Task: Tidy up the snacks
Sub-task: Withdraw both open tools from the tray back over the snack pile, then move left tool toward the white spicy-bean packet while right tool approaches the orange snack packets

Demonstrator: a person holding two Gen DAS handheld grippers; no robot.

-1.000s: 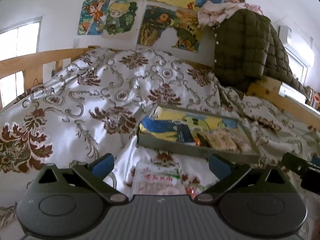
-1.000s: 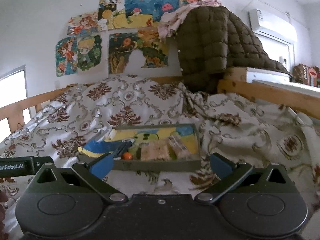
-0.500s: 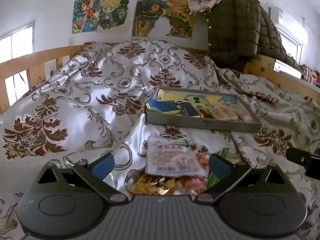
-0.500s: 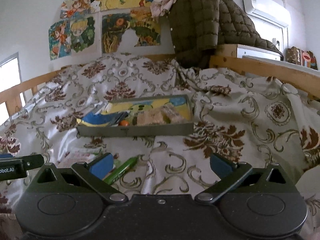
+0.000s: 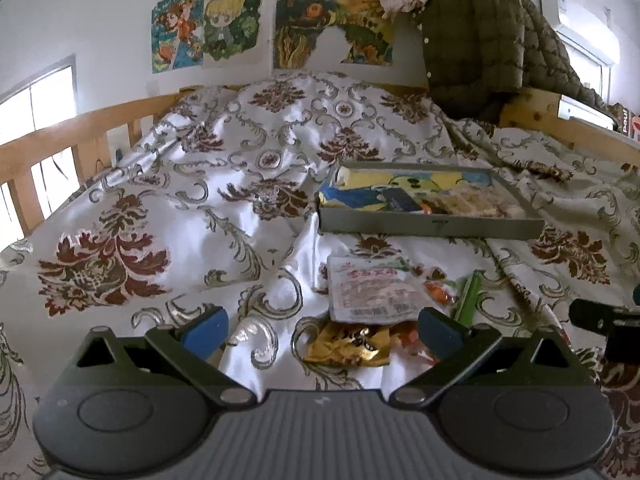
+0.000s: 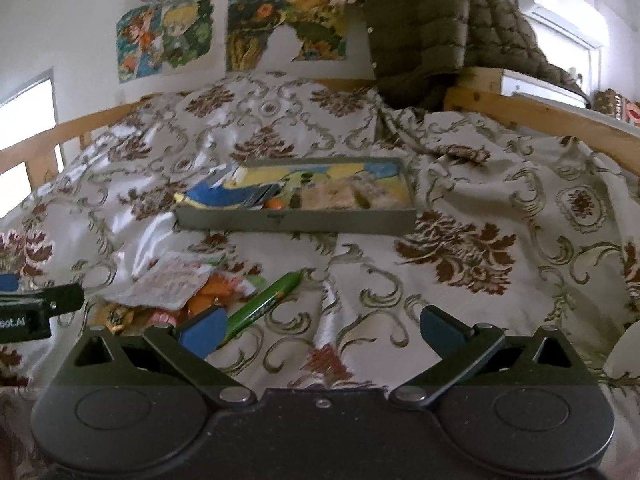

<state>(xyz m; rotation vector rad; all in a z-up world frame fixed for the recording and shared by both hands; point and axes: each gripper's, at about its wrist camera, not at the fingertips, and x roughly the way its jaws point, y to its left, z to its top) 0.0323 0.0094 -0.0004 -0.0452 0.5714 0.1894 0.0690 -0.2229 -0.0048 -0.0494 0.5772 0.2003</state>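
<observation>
Fingers (image 5: 204,326) of both grippers spread, empty; gold wrapper (image 5: 348,346) plain only in left view.

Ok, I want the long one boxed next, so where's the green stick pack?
The green stick pack lies on the bedspread in front of the grey tray, at the right edge of the loose snack pile, beside the right hand-held gripper.

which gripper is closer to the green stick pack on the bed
Right. The right gripper has its left finger almost touching the green stick pack; the left gripper sits over the white packet beside it.
</observation>
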